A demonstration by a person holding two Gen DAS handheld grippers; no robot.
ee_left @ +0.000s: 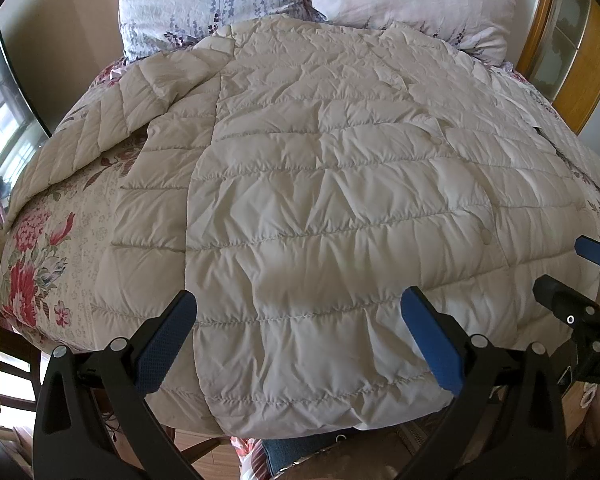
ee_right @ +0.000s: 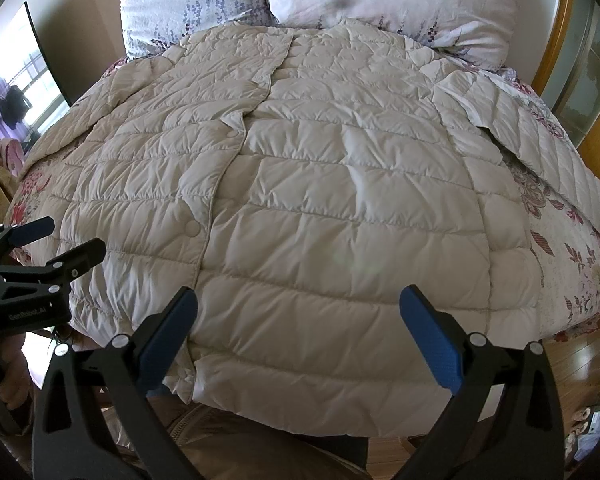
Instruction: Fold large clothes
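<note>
A: Nearest the lens, what is there?

B: The left hand-held gripper [ee_left: 300, 332], its blue pads spread wide apart with nothing between them, hanging above the near hem of the coat [ee_left: 320, 208]. The right hand-held gripper [ee_right: 298, 332] is the same: pads apart, empty, over the hem.

A: And the coat?

B: A cream quilted coat lying flat on the bed [ee_left: 56, 240], front side up, snaps [ee_right: 191, 227] running down its closure. Its collar end reaches the two pillows [ee_left: 220, 0] beyond it; its hem hangs just over the bed's near edge.

A: Sleeves?

B: Both spread outward from the coat. One sleeve [ee_left: 80, 140] angles off to the coat's left side, the other sleeve [ee_right: 540, 148] to its right, each lying on the floral bedspread [ee_right: 572, 264].

A: Anything around the coat?

B: A wooden headboard [ee_right: 560, 48] beyond the pillows, to the right, and wood floor [ee_right: 580, 356] below the hem.
</note>
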